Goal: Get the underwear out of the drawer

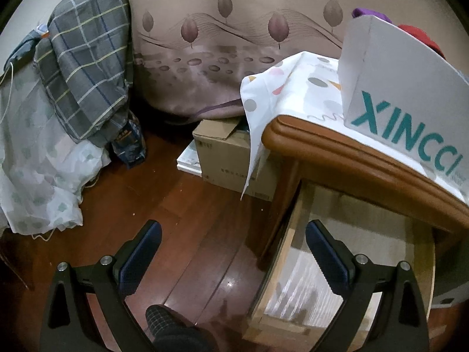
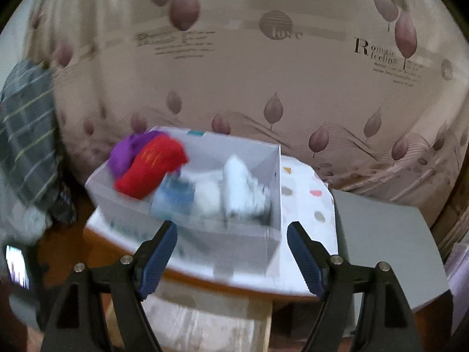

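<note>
A white cardboard box stands on the wooden nightstand and holds folded underwear: a red piece, a purple piece, a blue piece and white pieces. My right gripper is open just in front of the box, with nothing between its fingers. Below the tabletop the drawer is pulled out, and its paper-lined bottom shows bare. My left gripper hangs open over the drawer's left edge and the floor. The same box shows teal lettering in the left wrist view.
A dotted white cloth covers the nightstand top and hangs over its left side. A brown carton sits on the wooden floor beside the bed. A plaid grey cloth lies on a pile at left. A slippered foot stands near the drawer.
</note>
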Demonstrator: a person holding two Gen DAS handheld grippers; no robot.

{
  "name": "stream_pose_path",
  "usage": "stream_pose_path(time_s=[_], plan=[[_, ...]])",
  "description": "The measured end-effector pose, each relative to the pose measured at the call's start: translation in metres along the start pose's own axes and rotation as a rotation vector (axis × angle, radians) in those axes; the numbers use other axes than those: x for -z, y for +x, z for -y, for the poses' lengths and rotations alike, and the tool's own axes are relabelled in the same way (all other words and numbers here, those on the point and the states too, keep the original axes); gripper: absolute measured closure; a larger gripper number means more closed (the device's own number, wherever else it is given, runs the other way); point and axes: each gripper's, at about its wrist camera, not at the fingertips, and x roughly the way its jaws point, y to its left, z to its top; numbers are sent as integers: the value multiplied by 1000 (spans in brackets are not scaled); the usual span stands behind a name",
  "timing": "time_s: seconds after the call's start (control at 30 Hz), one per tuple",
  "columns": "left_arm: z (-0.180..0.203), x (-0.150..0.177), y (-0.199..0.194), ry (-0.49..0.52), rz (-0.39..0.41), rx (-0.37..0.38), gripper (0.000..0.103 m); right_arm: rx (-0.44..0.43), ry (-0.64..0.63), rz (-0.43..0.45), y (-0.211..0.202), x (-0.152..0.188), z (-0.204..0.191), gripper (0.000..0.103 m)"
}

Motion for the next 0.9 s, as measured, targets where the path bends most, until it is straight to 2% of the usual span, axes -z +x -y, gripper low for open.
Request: stream_pose_path(time_s=[0.17, 0.3, 0.43, 0.63, 0.9], plan=[[5, 14, -18, 24, 31, 4, 5, -11, -40, -38, -20, 78, -17, 24], [13, 29, -43, 83, 53, 11, 5, -27, -3, -83, -21, 118, -19, 24], [22, 47, -68, 144, 53, 22, 5, -24, 41, -108, -18, 139, -14, 24], [35, 69, -97, 166, 4, 74, 5, 3, 91, -143, -14, 155, -6, 24], [49, 85, -116, 179, -17, 90, 5, 15, 57, -159, -16, 173, -11, 24]])
